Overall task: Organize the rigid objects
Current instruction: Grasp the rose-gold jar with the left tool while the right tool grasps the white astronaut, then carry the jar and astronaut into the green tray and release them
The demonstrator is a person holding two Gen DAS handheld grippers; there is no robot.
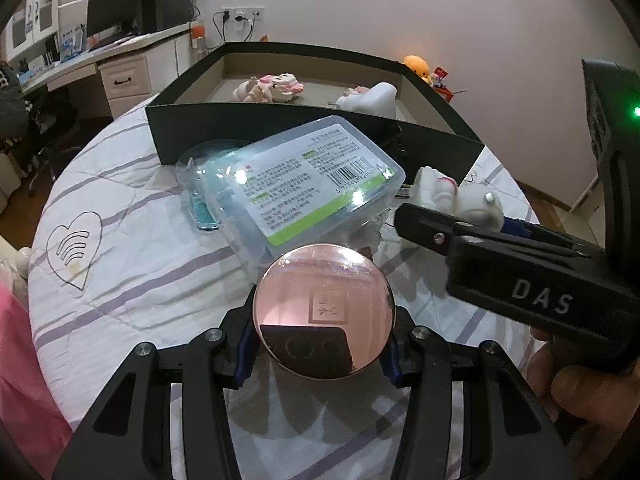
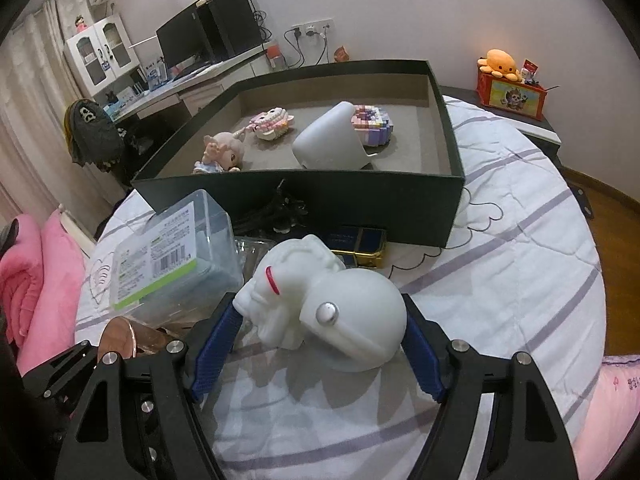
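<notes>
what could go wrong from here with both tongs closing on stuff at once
1. The left tongs pinch the round rose-gold mirror by its thin rim, so it could slip or pivot out when lifted.
2. The clear plastic case leans on other items right behind the mirror; pulling the mirror away may topple it.
3. The right tongs flank the rounded white figurine, whose smooth head could squirt free of the pads.

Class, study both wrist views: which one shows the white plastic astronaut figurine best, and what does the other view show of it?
The right wrist view: the white plastic astronaut figurine fills the centre, helmet, red stripe and silver stud clear, between the right gripper's blue pads. The left wrist view shows it small, at the side, partly hidden behind that gripper's black finger.
</notes>
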